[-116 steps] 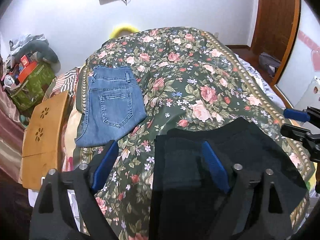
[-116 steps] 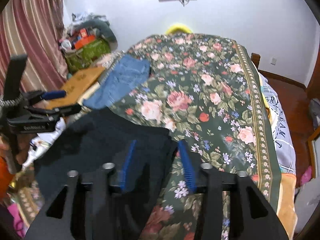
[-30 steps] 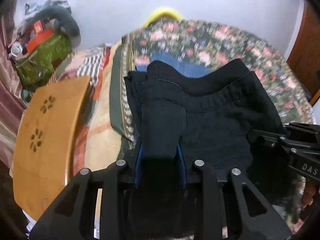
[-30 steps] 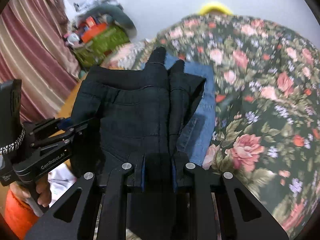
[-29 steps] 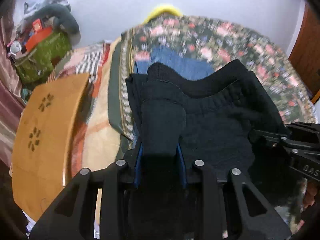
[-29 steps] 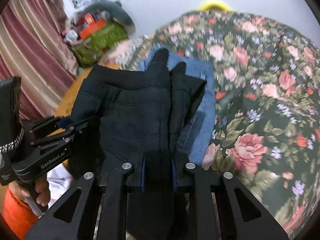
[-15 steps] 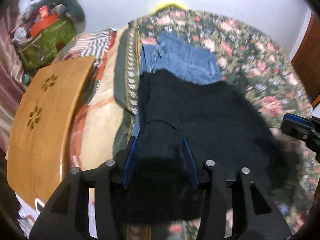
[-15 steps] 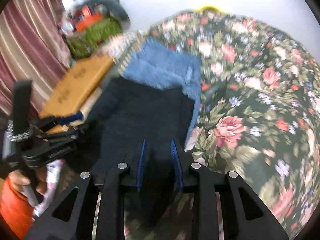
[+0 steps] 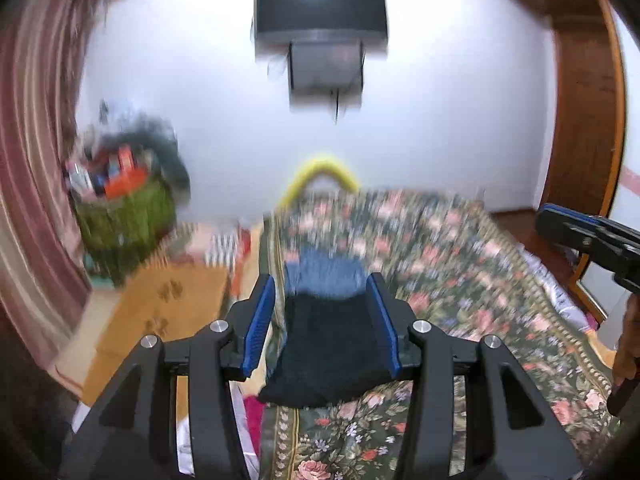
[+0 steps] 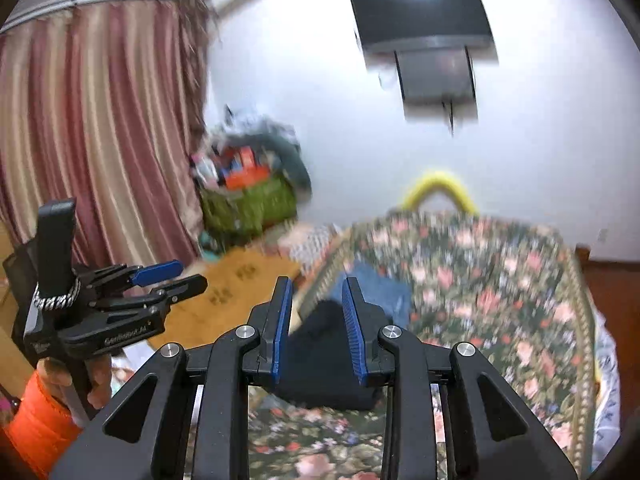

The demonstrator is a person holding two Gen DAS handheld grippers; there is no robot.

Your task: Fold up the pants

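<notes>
The folded black pants [image 9: 328, 352] lie on the floral bedspread [image 9: 460, 280], partly on top of folded blue jeans [image 9: 326, 276]. My left gripper [image 9: 322, 288] is open and empty, raised above and behind the black pants. My right gripper [image 10: 318, 292] is open and empty, also lifted back from the black pants [image 10: 324, 364]; the jeans [image 10: 380, 286] lie beyond them. In the right wrist view the left gripper [image 10: 168, 276] shows at the left, jaws apart. In the left wrist view the right gripper's blue pad [image 9: 568, 216] shows at the right edge.
A wooden board [image 9: 160, 304] lies left of the bed. A green bag of clutter [image 9: 120, 216] stands at the back left by striped curtains [image 10: 100, 120]. A television [image 9: 320, 12] hangs on the white wall. A wooden door frame [image 9: 584, 100] is at right.
Both grippers have let go of the black pants, opened and pulled up and back. The pants now rest on the jeans. Both views are blurred by motion.
</notes>
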